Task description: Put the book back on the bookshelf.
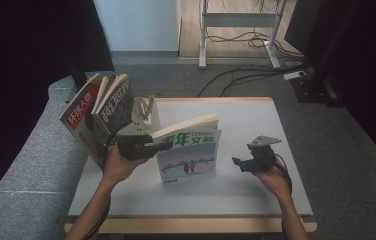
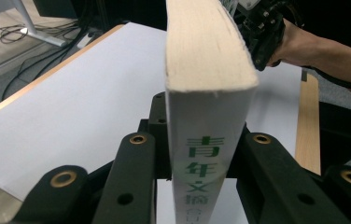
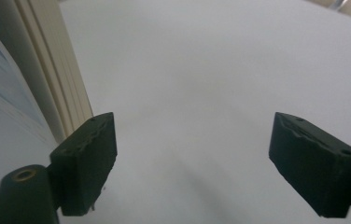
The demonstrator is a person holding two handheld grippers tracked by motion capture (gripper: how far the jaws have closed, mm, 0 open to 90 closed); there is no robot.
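Observation:
A thick book with a white and blue cover and green characters (image 1: 188, 150) stands upright on the white table (image 1: 256, 120). My left gripper (image 1: 156, 145) is shut on its spine end from the left. In the left gripper view the spine (image 2: 206, 93) sits clamped between the two black jaws of my left gripper (image 2: 200, 140). My right gripper (image 1: 237, 162) hovers low to the right of the book, open, with nothing between its jaws. In the right gripper view my right gripper (image 3: 206, 154) stands wide over bare table, and the book's page edge (image 3: 47, 70) is just left of the left jaw.
Several other books (image 1: 96, 110) lean together at the table's left edge, beside a metal bookend (image 1: 143, 110). A grey couch-like surface (image 1: 36, 150) runs along the left. Cables and desk legs lie on the floor beyond the table.

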